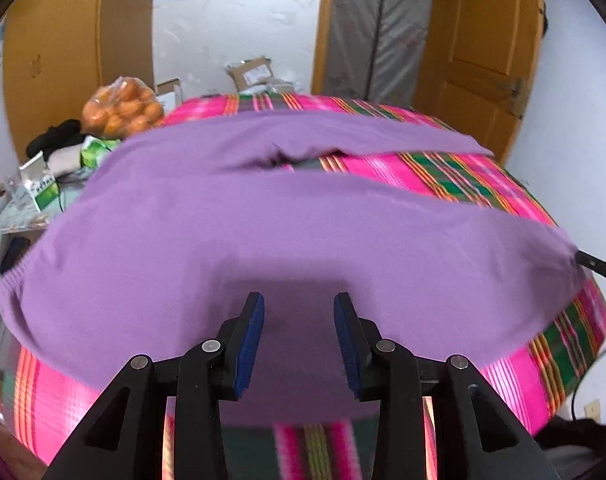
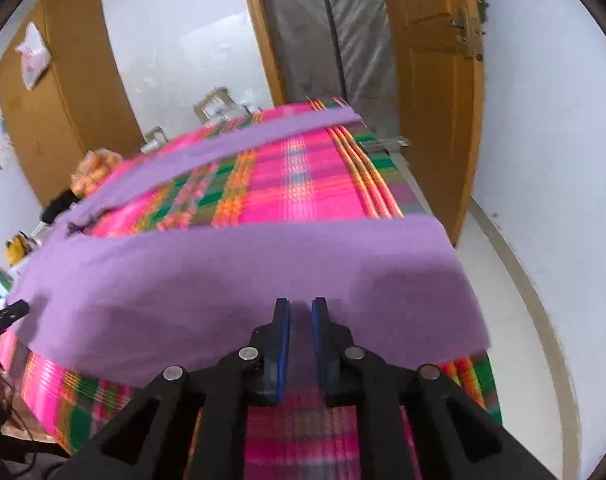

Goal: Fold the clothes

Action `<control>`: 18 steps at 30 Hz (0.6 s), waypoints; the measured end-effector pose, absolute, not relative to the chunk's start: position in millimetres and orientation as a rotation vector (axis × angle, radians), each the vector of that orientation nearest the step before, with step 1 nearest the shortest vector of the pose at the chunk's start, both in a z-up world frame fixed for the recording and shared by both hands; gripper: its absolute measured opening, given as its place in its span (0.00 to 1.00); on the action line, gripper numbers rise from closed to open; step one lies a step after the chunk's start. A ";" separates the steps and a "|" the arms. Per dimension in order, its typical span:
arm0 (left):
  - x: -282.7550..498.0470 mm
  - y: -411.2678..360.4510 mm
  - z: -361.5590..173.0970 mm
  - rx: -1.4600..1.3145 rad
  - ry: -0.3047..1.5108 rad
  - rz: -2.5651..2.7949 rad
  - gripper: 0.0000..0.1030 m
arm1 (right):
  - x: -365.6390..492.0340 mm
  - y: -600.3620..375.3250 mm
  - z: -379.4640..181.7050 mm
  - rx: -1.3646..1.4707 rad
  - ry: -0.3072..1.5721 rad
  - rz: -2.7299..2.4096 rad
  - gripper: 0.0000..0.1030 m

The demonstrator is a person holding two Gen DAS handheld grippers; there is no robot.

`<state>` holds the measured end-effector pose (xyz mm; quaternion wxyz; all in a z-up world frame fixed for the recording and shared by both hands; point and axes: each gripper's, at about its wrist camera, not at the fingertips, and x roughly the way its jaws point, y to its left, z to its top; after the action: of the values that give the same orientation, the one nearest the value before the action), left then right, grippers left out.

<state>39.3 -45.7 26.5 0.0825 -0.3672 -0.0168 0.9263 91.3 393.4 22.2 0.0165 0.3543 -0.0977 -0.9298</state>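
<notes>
A purple garment [image 1: 263,232] is being shown spread flat over a surface draped in a pink, green and orange plaid cloth [image 1: 443,172]; whether that surface is a table or a bed cannot be told. The garment is lying in two long bands that are joined toward 9 o'clock in the right wrist view and parted toward 3 o'clock, with plaid showing between them — possibly two legs, or a body and a sleeve.

In the left wrist view, the left gripper [image 1: 299,340] is being held low over the near band at 6 o'clock, its blue-padded fingers well apart and nothing between them. At 3 o'clock in that view, a dark fingertip of the other tool is showing at the garment's edge.

In the right wrist view, the right gripper [image 2: 301,344] is being held over the near edge of the same band at 6 o'clock. Its fingers are drawn almost together with a narrow gap, and no fabric can be seen pinched in that gap.

Beyond the surface, at 10 o'clock in the left wrist view, a bag of oranges [image 1: 123,110] is resting among clutter.

The scene is judged to fit two stages alike: the garment being laid out ahead of a fold, or being smoothed after one. Any next move is judged to call for both near-edge points being pinched evenly, so the soft knit is not dragged askew.
</notes>
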 end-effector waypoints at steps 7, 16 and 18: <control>6.3 -69.9 35.9 -1.130 -0.123 2.850 0.36 | 45.0 365.3 13.7 1.196 -0.228 -2.806 0.13; -23.4 -110.3 48.6 -1.126 -0.260 2.895 0.36 | 19.6 356.8 37.1 1.138 -0.226 -2.789 0.16; -29.9 -119.3 52.1 -1.120 -0.292 2.903 0.36 | 9.4 337.3 52.4 1.067 -0.172 -2.736 0.16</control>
<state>-29.9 -119.3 52.1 0.0083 -0.3583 -0.0934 0.9289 9.4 337.3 52.4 0.0999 0.3609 -0.0583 -0.9254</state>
